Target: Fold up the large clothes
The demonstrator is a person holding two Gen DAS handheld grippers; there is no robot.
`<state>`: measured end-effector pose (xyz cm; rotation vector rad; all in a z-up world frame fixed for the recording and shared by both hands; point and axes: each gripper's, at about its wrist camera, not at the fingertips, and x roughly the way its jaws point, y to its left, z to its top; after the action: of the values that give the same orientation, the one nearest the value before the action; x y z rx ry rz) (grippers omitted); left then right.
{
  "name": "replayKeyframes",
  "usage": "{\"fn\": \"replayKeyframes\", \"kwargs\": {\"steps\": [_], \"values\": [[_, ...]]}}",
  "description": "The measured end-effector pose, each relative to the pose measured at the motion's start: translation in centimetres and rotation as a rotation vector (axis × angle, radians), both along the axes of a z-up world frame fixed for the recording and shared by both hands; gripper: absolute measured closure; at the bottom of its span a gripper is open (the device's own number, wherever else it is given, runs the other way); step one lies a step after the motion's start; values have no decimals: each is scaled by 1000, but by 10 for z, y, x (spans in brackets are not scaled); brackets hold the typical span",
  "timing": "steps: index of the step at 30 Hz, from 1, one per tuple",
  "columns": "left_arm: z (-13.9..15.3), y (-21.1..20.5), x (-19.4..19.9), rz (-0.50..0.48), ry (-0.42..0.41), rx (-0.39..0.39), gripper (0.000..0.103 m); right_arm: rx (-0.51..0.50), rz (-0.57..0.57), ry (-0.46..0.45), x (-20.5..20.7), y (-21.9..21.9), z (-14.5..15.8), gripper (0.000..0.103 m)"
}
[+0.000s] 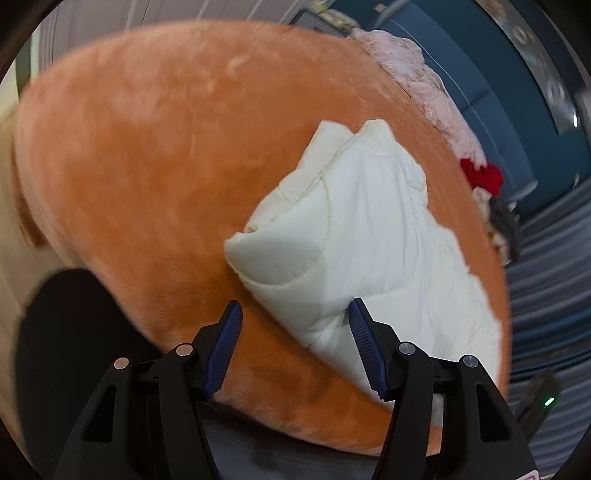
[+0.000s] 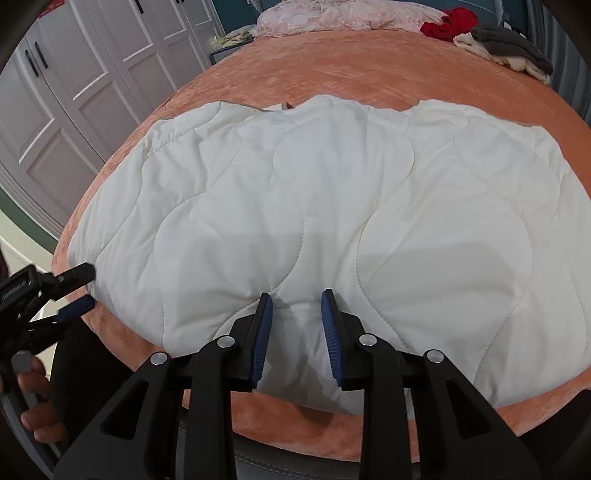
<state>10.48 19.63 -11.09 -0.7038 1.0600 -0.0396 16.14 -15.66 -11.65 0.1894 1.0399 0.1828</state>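
Observation:
A white quilted padded garment (image 2: 314,206) lies spread flat on an orange plush bed cover (image 2: 369,74). My right gripper (image 2: 297,295) is open over the garment's near edge, with a bunched fold between its blue pads. My left gripper (image 1: 295,306) is open at the garment's left end (image 1: 351,229), where the folded corner lies just past the fingertips. The left gripper also shows in the right wrist view (image 2: 83,288) at the garment's left edge, open.
At the bed's far side lie a pink lace cloth (image 2: 332,16), a red cloth (image 2: 448,22) and a grey and cream pile (image 2: 513,51). White wardrobe doors (image 2: 85,74) stand to the left. A dark blue wall (image 1: 480,74) is beyond the bed.

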Motion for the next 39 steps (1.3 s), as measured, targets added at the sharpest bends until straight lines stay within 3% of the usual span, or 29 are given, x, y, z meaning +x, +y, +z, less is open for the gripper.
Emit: {"fn": "replayKeyframes", "kwargs": {"steps": [2, 7, 8, 10, 12, 16, 19, 24, 28, 31, 34, 39], "values": [[-7, 1, 8, 12, -2, -76, 45, 6, 2, 7, 1, -1, -1, 76], [-14, -5, 22, 37, 7, -120, 42, -3, 9, 11, 1, -1, 2, 76], [-12, -6, 22, 39, 7, -116, 45, -2, 8, 9, 0, -1, 5, 76], [0, -7, 20, 24, -20, -96, 72, 8, -7, -16, -4, -6, 18, 76], [15, -7, 15, -3, -63, -71, 85, -2, -13, -28, -9, -11, 26, 76], [56, -8, -2, -51, -165, -67, 90, 16, -10, 20, -16, -21, 22, 94], [92, -19, -16, -93, -246, -11, 91, 73, 7, 55, -16, -18, 11, 96], [163, -76, -43, -257, -443, 165, 91, 192, 90, 65, -6, 12, -2, 99], [188, -132, -53, -385, -505, 207, 92, 302, 59, 54, -5, -4, 9, 98], [192, -177, -55, -475, -529, 247, 92, 344, 18, -10, -21, -39, 32, 98], [182, -225, -55, -562, -523, 276, 91, 263, -79, -69, -49, -97, 56, 97], [141, -295, -52, -691, -433, 294, 89, 154, -225, -91, -88, -171, 68, 97]]}}
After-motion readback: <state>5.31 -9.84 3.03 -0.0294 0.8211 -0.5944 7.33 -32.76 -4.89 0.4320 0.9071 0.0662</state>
